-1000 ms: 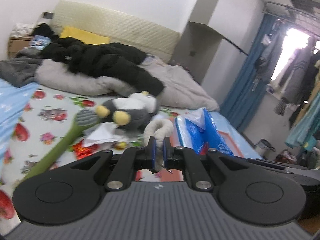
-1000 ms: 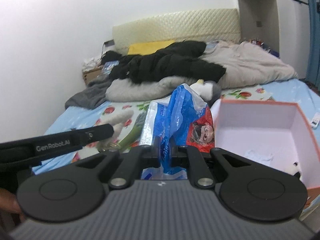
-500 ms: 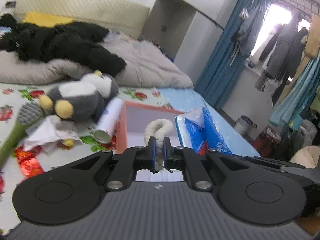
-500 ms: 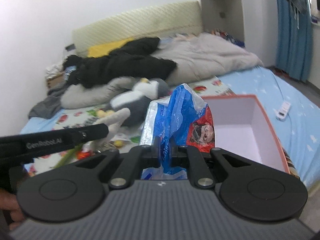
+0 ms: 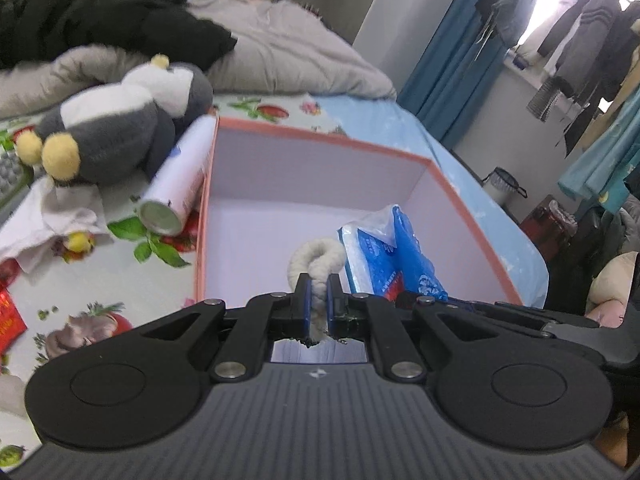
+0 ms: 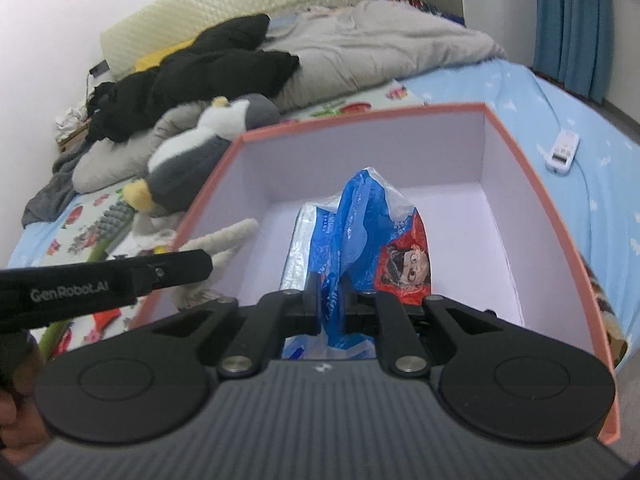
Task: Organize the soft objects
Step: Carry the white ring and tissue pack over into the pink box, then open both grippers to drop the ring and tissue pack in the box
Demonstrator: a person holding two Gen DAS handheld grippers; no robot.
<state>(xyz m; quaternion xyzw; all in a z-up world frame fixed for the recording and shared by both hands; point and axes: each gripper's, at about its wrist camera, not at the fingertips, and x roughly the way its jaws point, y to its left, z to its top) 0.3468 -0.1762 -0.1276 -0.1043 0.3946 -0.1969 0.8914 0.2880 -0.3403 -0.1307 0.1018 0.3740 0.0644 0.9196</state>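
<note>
My left gripper (image 5: 318,294) is shut on a cream plush toy (image 5: 318,258) and holds it over the near edge of the open pink box (image 5: 320,136). My right gripper (image 6: 332,300) is shut on a blue plastic tissue pack (image 6: 360,232) and holds it inside the same box (image 6: 360,116). The pack also shows in the left wrist view (image 5: 394,256), just right of the plush. The plush (image 6: 228,238) shows in the right wrist view at the box's left wall. A grey and white penguin plush (image 5: 116,128) lies on the bed left of the box.
A white spray can (image 5: 180,184) lies against the box's left wall. A white cloth (image 5: 52,216) and a green brush (image 6: 100,232) lie on the flowered sheet. Black clothes (image 6: 200,72) and a grey duvet (image 6: 380,44) are piled behind. A white remote (image 6: 564,152) lies on the blue sheet.
Both grippers have moved forward and down over the pink box with their loads; the tissue pack now hangs inside the box and the plush hangs over its near edge.
</note>
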